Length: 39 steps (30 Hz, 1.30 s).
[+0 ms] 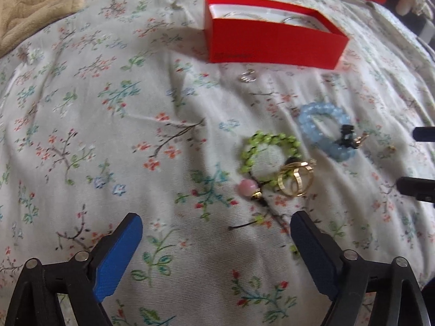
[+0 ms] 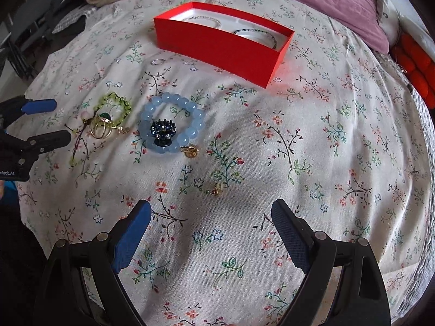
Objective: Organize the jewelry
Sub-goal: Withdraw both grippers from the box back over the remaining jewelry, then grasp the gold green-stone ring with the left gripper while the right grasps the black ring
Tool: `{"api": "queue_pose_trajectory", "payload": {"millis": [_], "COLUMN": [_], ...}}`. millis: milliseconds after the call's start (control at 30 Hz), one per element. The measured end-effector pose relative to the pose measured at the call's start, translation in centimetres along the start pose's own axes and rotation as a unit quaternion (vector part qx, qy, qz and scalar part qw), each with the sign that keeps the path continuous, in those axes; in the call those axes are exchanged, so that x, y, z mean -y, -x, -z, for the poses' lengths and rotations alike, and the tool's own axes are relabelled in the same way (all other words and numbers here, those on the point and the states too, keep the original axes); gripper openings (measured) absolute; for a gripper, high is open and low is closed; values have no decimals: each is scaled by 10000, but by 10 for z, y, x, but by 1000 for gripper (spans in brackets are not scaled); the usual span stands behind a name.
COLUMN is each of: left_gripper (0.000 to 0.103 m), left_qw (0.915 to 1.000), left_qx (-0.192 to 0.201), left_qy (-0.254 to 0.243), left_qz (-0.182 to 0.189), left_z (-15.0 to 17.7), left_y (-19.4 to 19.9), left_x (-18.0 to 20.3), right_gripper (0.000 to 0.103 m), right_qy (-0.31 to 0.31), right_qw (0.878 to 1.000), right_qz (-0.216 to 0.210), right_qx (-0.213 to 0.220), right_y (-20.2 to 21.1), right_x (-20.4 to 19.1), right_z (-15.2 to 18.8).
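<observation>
My left gripper (image 1: pixel 216 240) is wide open and holds nothing. The gold rings (image 1: pixel 295 180) lie just ahead, a bit right, touching the green bracelet (image 1: pixel 267 149). My right gripper (image 2: pixel 210 228), open too, is farther away. The red box (image 1: pixel 274 40) waits beyond.

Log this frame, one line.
left gripper open, empty | right gripper open, empty | blue bead bracelet on bedspread | red box open

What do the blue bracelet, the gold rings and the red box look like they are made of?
Blue bracelet: translucent pale-blue round beads, glossy, likely glass or polished stone; cannot tell which.
Gold rings: shiny yellow metal bands with bright reflections; gold or plated, undecided.
Red box: thin, flat, sharp-edged matte red walls and a white lining, apparently cardboard.
</observation>
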<state>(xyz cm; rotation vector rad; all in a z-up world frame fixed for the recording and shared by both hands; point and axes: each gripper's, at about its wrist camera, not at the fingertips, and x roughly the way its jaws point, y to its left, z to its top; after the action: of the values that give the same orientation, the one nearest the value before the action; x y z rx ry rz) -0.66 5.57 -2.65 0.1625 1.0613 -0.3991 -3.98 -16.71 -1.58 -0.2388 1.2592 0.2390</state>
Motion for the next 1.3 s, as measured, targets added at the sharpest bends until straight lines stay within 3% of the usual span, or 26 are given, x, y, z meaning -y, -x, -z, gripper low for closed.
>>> {"api": "queue_pose_trajectory", "payload": {"millis": [367, 733, 833, 900, 1300], "left_gripper": [63, 44, 36, 23, 22], "left_qw": [9929, 9946, 9953, 9956, 9969], "left_qx": [330, 228, 233, 262, 395], "left_qy": [-851, -913, -884, -860, -661], "left_qz": [761, 428, 326, 252, 184], "left_z": [-3, -11, -14, -15, -16], "left_y": [4, -23, -28, -28, -8], "left_x": [49, 55, 53, 52, 41], "right_gripper": [92, 92, 92, 92, 92], "right_qy": [-226, -223, -226, -236, -261], "right_qw": [9996, 9994, 9994, 9994, 9976], "right_qz": [-161, -233, -237, -254, -572], "right_qx": [62, 79, 82, 98, 289], "right_y": [0, -2, -2, -2, 1], "right_x": [7, 6, 6, 6, -1], "right_z": [-11, -13, -13, -14, -27]}}
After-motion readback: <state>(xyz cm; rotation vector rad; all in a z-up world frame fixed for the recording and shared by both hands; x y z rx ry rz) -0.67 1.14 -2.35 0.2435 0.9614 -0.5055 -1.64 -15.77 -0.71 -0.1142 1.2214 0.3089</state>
